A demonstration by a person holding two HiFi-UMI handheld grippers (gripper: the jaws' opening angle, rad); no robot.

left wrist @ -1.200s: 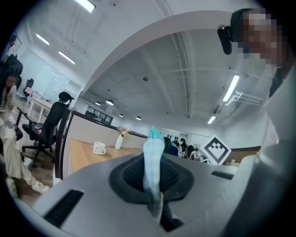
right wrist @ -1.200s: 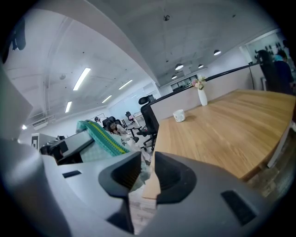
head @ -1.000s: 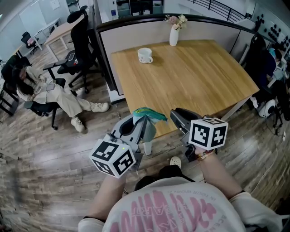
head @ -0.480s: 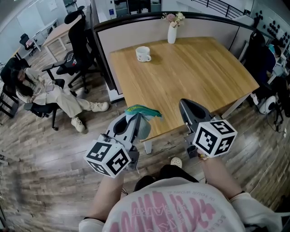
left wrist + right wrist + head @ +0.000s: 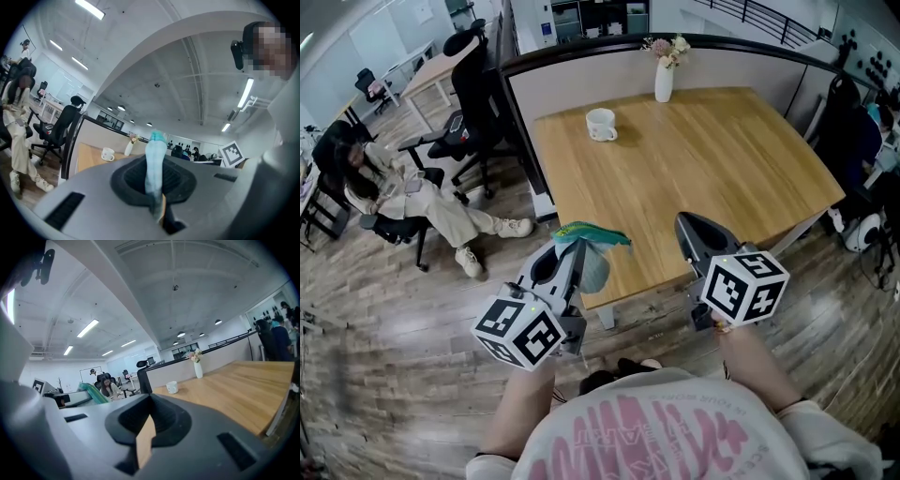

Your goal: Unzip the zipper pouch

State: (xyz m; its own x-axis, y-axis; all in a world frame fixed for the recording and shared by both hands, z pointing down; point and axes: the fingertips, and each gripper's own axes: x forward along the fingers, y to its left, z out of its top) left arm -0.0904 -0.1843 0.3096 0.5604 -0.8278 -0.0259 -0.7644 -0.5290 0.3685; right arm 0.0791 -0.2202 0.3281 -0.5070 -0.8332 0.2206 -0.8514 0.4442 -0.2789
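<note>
Above the table's (image 5: 703,155) near edge, my left claw (image 5: 573,251) grips the teal pouch (image 5: 592,233); my right claw (image 5: 687,228) is clenched empty.

An open-plan office: swivel chairs (image 5: 467,70), desk partitions (image 5: 581,75), ceiling striplights (image 5: 246,93).

- Wooden table (image 5: 703,169) fills twelve o'clock.
- Grey partition (image 5: 572,84) hugs its far edge.
- Black office chair (image 5: 469,82) at ten o'clock.
- Plank floor (image 5: 394,375) spreads at eight o'clock.
- Strip lights (image 5: 87,327) glowing overhead.
</note>
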